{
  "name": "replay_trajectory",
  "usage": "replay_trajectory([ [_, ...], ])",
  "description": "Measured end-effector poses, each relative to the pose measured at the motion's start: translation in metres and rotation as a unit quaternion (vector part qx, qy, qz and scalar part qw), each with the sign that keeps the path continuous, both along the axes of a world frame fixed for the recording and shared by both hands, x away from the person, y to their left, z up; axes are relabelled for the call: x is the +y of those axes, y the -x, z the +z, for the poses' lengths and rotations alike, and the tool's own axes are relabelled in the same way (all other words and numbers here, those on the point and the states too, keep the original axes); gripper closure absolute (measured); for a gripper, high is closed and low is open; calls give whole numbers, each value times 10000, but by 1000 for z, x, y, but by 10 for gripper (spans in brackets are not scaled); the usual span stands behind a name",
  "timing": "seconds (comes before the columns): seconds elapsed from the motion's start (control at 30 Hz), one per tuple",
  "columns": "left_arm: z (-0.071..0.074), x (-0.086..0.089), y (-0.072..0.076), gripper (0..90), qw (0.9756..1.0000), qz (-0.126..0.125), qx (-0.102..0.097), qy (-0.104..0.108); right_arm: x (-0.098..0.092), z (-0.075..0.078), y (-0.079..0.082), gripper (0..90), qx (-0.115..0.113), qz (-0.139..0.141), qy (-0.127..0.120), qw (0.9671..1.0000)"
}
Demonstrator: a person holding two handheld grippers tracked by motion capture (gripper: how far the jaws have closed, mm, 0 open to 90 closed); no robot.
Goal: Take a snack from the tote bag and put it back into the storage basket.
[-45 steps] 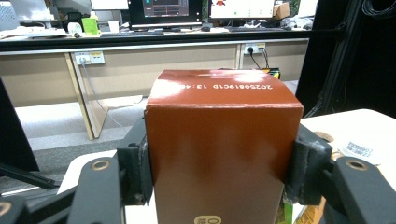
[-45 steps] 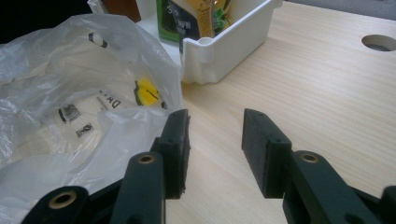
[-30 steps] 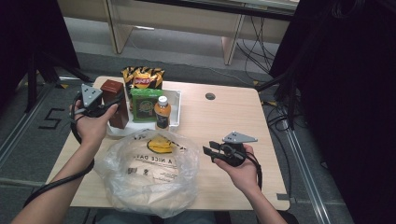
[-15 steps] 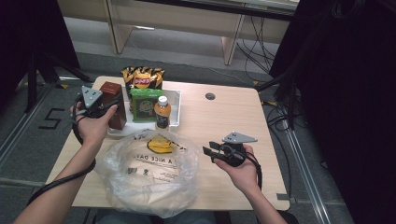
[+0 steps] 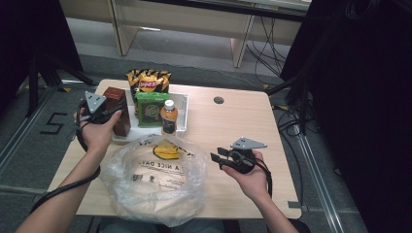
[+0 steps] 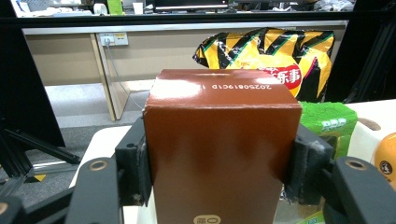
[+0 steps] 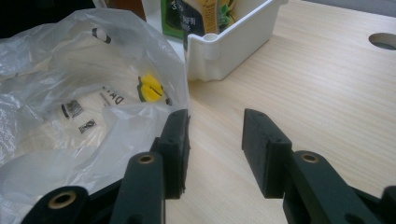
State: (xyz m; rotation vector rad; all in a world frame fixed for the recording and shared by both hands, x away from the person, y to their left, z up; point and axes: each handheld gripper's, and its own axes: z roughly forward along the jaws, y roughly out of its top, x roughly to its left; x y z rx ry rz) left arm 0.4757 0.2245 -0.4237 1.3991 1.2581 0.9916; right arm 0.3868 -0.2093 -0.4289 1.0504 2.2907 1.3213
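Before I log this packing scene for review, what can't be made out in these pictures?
- Brown cardboard box: left gripper view, its base is cut off by the bottom edge.
- Small orange-drink bottle: high view, label too small to read.
- Clear crinkled plastic bag: high view, its folds blur the print.
- White plastic tray: right gripper view, cut off by the top edge.

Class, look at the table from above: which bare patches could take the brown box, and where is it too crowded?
Bare wood lies right of the white tray, around the round hole, and beyond the right gripper. The tray is packed, and the plastic bag fills the near left.
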Motion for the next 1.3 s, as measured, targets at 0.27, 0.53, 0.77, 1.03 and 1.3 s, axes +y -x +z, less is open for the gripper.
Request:
replay_trajectory([
  [0.27, -4, 0, -1, 369, 10000, 60, 55, 35, 2, 0, 3, 621, 144, -87, -85, 9998],
  [0.53, -8, 1, -2, 367, 9999, 93, 89, 24, 1, 0, 1, 620, 82, 19, -37, 10000],
  [0.77, -8, 2, -2, 367, 9999, 90, 98, 32, 1, 0, 1, 619, -6, -16, 48, 10000],
  [1.03, -9, 1, -1, 364, 9999, 124, 101, 11, 2, -1, 1, 618, -12, -39, 19, 10000],
  [1.3, -9, 1, 0, 360, 9998, 142, 107, 4, 2, -1, 1, 617, -35, -36, 29, 10000],
])
